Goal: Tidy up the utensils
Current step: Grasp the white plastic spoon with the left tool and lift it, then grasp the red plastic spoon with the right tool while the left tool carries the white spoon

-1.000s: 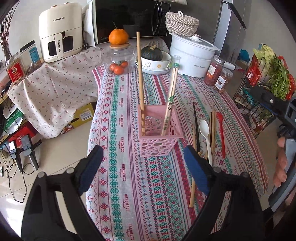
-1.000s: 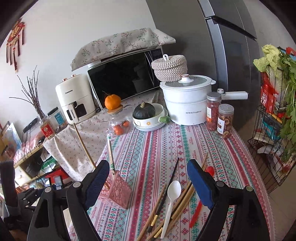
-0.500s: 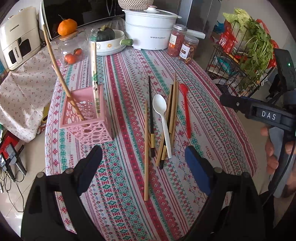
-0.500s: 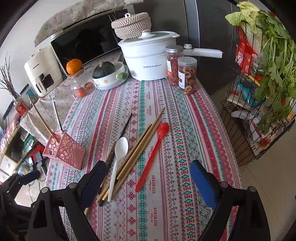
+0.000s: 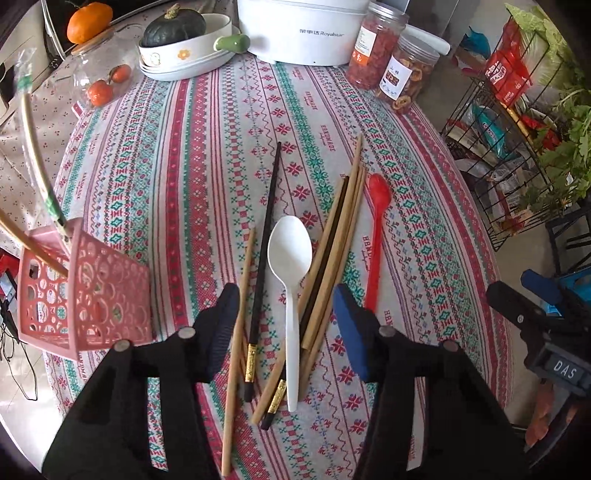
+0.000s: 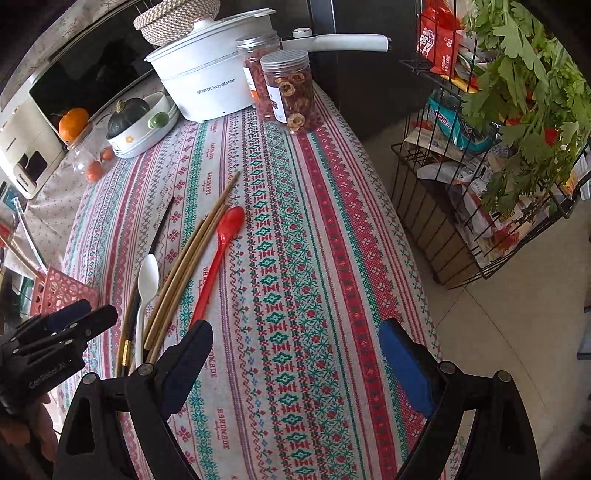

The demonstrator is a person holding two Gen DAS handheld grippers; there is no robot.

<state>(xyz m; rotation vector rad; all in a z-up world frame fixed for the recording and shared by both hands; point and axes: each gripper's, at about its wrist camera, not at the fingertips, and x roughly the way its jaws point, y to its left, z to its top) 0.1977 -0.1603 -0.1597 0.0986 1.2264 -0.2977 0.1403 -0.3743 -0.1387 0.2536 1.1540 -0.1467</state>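
Note:
Loose utensils lie on the patterned tablecloth (image 5: 192, 155): a white spoon (image 5: 290, 266), a red spoon (image 5: 376, 236), a black chopstick (image 5: 264, 236), and several wooden chopsticks (image 5: 341, 229). A pink holder (image 5: 85, 291) at the left holds two sticks. My left gripper (image 5: 284, 328) is open, low over the white spoon's handle, its jaws either side of the pile. My right gripper (image 6: 295, 354) is open and empty over bare cloth, right of the red spoon (image 6: 218, 251) and white spoon (image 6: 146, 291). The left gripper (image 6: 70, 325) shows in the right wrist view.
At the table's far end stand a white pot (image 5: 303, 29), two jars (image 5: 395, 70), a bowl with a squash (image 5: 181, 40) and a glass jar with an orange (image 5: 99, 70). A wire rack with greens (image 6: 498, 147) stands right of the table on the floor.
My left gripper has swung from the pink holder to the utensil pile and dropped close over it. My right gripper has moved right and lower, toward the table's right edge.

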